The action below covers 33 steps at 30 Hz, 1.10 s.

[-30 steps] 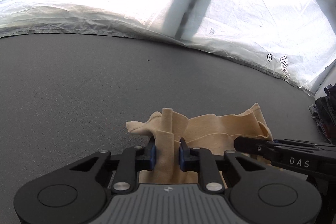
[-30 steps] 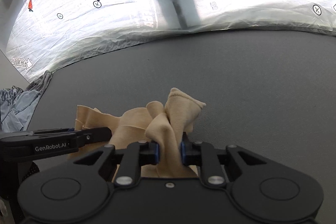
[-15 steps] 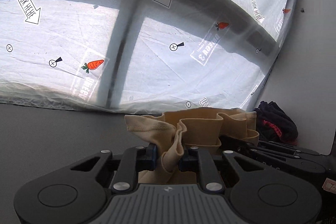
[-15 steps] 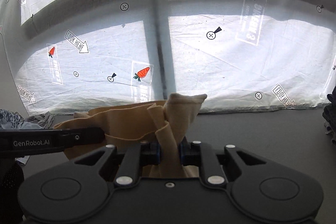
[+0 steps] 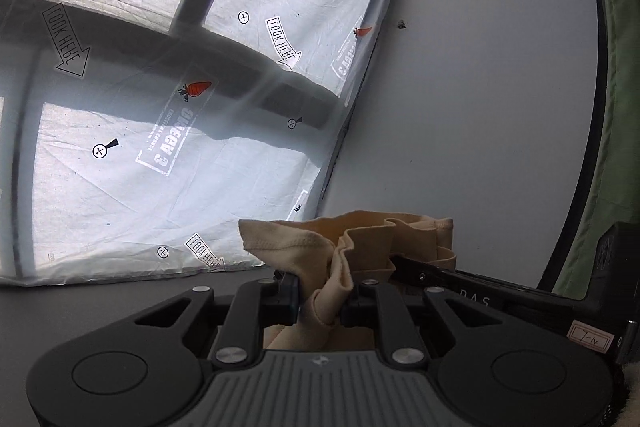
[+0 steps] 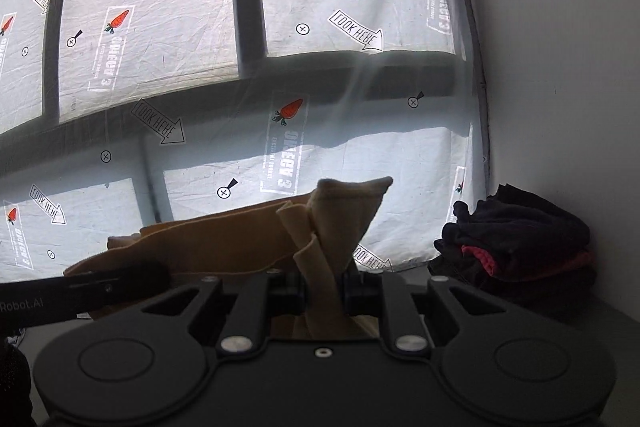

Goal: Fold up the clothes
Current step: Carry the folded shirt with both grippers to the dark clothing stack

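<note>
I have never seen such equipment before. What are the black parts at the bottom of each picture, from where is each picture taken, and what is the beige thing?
There is no robot here. A person holds a hand tool in each hand, and each tool ends in a two-finger claw. A wide-angle camera sits on each tool and looks forward along its fingers, so the black shape at the bottom of each picture is the tool itself.

One picture is from the left claw, the other from the right claw. Each claw is closed on a bunched part of the same beige garment, which stretches between them. In each view the other tool shows as a black bar at the side.

Below is a dark grey table. At its far corner lies a pile of dark clothes. Behind is a window covered with printed plastic sheet.
</note>
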### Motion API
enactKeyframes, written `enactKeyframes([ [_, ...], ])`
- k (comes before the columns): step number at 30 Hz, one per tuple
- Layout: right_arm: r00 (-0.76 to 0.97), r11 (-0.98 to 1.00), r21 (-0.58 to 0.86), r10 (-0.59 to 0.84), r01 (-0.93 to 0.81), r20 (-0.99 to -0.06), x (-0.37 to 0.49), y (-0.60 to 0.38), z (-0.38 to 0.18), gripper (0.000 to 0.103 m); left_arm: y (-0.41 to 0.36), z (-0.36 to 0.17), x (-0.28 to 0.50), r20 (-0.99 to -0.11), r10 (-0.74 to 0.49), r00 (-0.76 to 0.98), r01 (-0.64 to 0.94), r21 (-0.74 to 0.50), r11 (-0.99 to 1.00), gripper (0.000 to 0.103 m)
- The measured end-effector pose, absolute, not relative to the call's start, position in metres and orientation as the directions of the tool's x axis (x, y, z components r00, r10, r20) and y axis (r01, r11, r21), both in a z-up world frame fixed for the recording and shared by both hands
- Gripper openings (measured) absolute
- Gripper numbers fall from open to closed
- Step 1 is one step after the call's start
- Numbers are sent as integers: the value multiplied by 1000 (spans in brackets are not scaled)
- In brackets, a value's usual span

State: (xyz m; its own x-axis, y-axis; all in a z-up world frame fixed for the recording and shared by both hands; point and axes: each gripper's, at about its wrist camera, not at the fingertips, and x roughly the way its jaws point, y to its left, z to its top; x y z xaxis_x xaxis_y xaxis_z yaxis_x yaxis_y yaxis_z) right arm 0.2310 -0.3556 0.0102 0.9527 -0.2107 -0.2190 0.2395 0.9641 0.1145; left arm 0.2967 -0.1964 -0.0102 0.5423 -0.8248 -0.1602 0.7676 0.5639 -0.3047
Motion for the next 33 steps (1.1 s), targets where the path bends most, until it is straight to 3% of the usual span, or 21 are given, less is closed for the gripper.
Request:
enactKeyframes([
  [7,968,967,151,-181,208,-176,201,-501,13,17,-345,0,250,-145,-814,562,778,-239,580,19],
  [19,974,973,111,-190,204,-126,190,-705,44,18,-541,24,257,-103,-826,554,795,-227,562,19],
  [27,980,975,125,-175,186,-95,243,-771,53,18,-599,32,327,-103,-814,572,779,-243,578,19],
  [33,988,983,124,-123,134,-94,330,-807,45,18,-624,23,425,-141,-768,625,721,-274,637,19],
])
